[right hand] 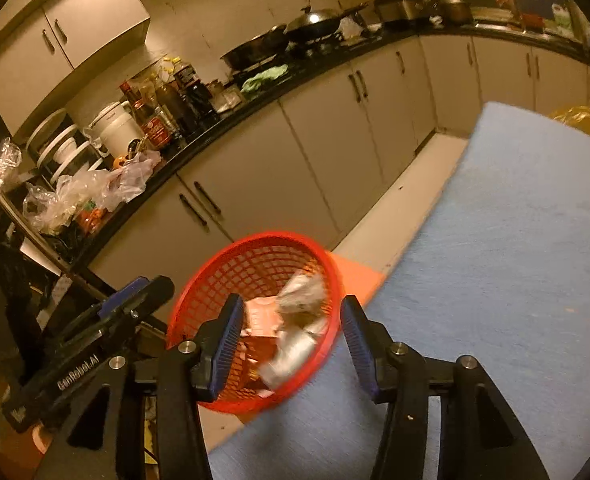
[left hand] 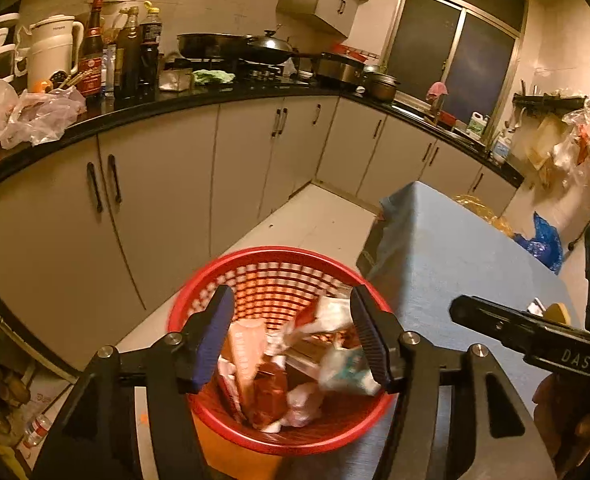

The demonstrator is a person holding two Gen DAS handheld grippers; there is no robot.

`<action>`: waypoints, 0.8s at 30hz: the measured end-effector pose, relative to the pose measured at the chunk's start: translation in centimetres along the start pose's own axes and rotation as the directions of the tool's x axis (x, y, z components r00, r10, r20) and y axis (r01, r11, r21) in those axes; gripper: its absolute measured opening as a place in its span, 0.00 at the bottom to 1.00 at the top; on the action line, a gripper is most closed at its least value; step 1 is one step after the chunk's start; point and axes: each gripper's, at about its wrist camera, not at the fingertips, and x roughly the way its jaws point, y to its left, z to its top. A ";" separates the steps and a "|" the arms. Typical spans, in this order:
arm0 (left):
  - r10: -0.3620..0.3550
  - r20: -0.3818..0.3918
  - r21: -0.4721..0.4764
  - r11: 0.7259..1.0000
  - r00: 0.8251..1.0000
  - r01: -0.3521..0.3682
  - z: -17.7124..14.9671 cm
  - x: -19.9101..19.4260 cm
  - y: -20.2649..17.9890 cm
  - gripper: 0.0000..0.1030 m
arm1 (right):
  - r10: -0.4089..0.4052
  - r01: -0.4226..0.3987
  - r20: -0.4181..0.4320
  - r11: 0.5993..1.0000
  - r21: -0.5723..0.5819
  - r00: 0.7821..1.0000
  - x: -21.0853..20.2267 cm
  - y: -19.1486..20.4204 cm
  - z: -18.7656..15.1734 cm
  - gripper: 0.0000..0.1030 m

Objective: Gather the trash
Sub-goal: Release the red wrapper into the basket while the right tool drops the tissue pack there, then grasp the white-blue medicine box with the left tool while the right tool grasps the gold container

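Red basket (left hand: 279,268) stood beside near-left edge of blue table (left hand: 447,264), filled with crumpled wrappers (left hand: 295,360). Left gripper (left hand: 293,336) hung directly above basket, jaws parted about halfway, nothing pinched; wrappers lay below and between fingertips, blurred. Right gripper (right hand: 291,344) poised over basket's right rim, jaws likewise half spread, empty. Pale crumpled scrap (right hand: 299,320) seen blurred between them, over the basket. Dark countertop (left hand: 199,100) ran along far wall.
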 end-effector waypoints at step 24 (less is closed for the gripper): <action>-0.179 -0.143 0.348 0.912 0.973 0.219 -3.2 0.2 -22.6 0.67 | -0.563 0.532 0.096 0.815 0.230 0.821 -18.7 -23.1 -4.2 0.57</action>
